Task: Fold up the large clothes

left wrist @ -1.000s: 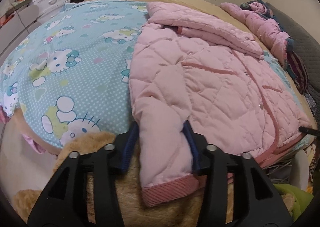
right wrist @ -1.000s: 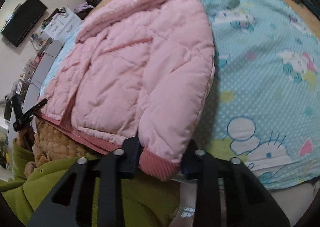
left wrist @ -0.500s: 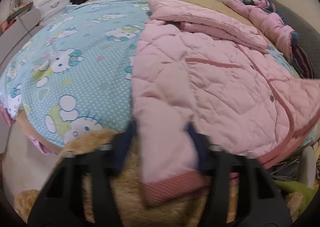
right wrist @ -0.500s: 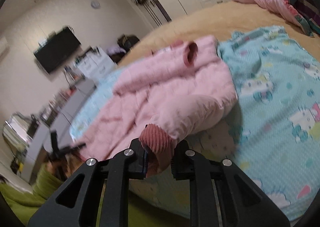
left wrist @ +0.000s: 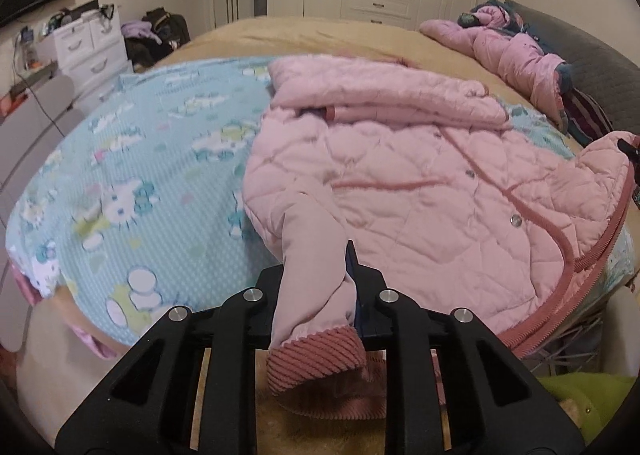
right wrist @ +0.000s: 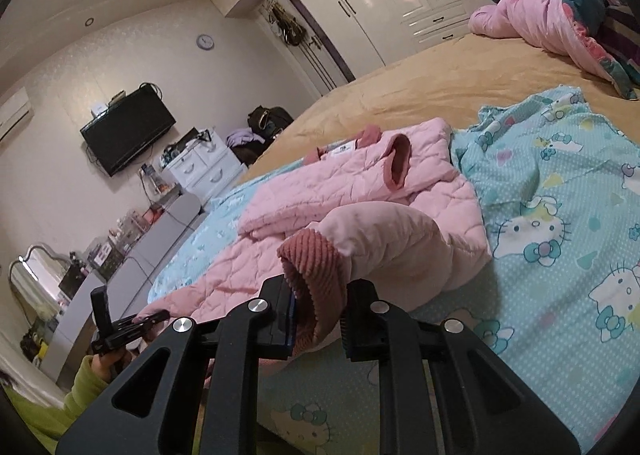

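jacket: pink quilted jacket (left wrist: 400,191) spread on blue cartoon sheet (left wrist: 160,183) over the bed (left wrist: 320,35)
left gripper (left wrist: 320,295): jaws clenched on a sleeve just above its ribbed cuff (left wrist: 316,355), cuff hangs at 6 o'clock
right gripper (right wrist: 318,311): jaws clamp other ribbed cuff (right wrist: 316,275), sleeve lifted, jacket body at 12 o'clock
background: second pink garment (left wrist: 508,51) at 1 o'clock, well apart

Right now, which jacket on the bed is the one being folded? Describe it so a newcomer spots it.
On the big bed, find the light blue cartoon-cat sheet near the foot. The pink quilted jacket lies spread on it, each ribbed cuff held by a gripper. The other pink jacket, crumpled by the headboard, has dark floral lining and is untouched.
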